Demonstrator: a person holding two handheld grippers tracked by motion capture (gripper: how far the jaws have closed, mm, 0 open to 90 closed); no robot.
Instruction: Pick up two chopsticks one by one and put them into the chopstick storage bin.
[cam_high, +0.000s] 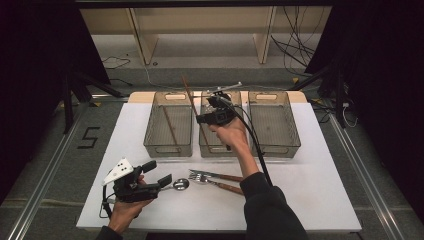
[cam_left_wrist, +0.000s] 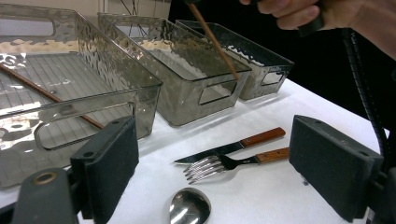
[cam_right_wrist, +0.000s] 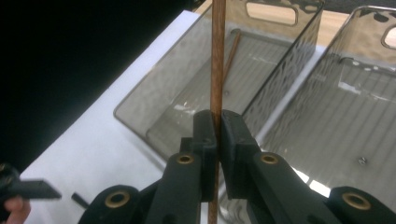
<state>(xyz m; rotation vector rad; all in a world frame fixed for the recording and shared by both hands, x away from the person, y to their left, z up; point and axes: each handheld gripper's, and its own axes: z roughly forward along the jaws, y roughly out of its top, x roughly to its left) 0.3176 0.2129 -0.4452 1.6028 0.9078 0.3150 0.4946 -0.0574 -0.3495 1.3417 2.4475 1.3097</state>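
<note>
- Right hand-held gripper (cam_right_wrist: 216, 140): jaws clamped on a brown chopstick (cam_right_wrist: 217, 60); stick runs straight up between the pads, extends past both ends of the grip.
- High view: it sits raised over the middle bin (cam_high: 220, 147), chopstick tilted toward the left bin (cam_high: 168, 148).
- Second chopstick (cam_high: 170, 128) lies in the left bin.
- Left hand-held gripper (cam_high: 158, 173): jaws wide apart, nothing held, low over the tabletop (cam_high: 310, 190), spoon (cam_left_wrist: 189, 206) just ahead.
- Knife (cam_left_wrist: 233, 146) and fork (cam_left_wrist: 229, 163) lie side by side on the tabletop.
</note>
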